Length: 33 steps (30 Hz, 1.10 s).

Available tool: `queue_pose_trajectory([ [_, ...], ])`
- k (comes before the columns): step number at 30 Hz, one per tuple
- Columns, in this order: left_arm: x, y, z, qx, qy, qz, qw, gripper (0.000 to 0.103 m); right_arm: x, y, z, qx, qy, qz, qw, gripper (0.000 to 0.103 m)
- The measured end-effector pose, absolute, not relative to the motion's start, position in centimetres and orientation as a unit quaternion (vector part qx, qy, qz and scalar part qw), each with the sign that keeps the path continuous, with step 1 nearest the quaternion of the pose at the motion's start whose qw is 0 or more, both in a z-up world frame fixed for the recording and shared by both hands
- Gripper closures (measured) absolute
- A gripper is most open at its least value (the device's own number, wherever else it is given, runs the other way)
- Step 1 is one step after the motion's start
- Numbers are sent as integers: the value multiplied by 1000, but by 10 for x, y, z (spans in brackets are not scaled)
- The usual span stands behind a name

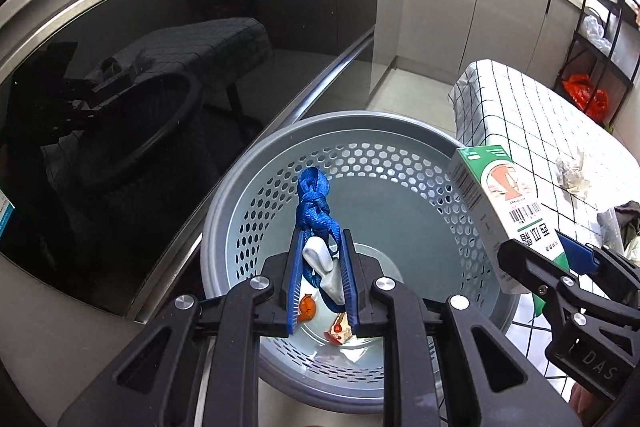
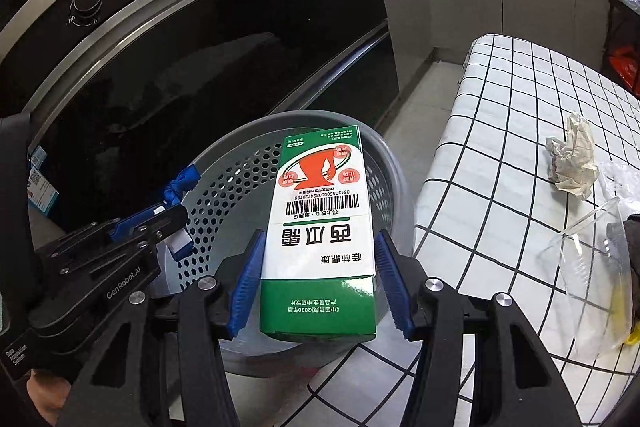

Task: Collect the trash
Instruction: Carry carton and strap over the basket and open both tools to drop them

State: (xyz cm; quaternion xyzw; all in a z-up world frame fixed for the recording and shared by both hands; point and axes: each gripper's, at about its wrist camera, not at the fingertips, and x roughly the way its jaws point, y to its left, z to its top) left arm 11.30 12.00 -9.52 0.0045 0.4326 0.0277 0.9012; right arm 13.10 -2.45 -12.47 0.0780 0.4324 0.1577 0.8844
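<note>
Over the grey perforated bin, both tools hang side by side. Left hand-held gripper is clenched on one knotted blue strap with a white piece tucked between its pads, dangling above the bin's mouth. Right hand-held gripper clamps one green-and-white carton by its sides, poised over the rim. Two scraps lie on the bin floor. One crumpled paper sits on the checked worktop, well apart.

Bright window daylight, glossy oven door reflections, strong fisheye edge curvature.
</note>
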Motion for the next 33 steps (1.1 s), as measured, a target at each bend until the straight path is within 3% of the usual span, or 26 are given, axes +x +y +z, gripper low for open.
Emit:
queue_pose_trajectory([
  [8, 113, 123, -96, 3, 432, 34, 901, 79, 133, -22, -126, 80, 430, 161, 885, 50],
  [10, 112, 124, -95, 3, 431, 36, 901, 71, 134, -23, -126, 81, 428, 159, 886, 46],
  [12, 111, 125, -94, 2, 427, 39, 904, 54, 133, -25, -124, 84, 424, 158, 888, 43],
  [13, 110, 125, -93, 2, 424, 40, 905, 52, 133, -25, -124, 86, 422, 157, 889, 43],
  [28, 109, 126, -91, 2, 422, 41, 906, 51, 131, -31, -123, 97, 419, 156, 889, 43],
  [33, 107, 127, -90, -2, 420, 39, 907, 46, 130, -31, -123, 96, 420, 152, 890, 43],
])
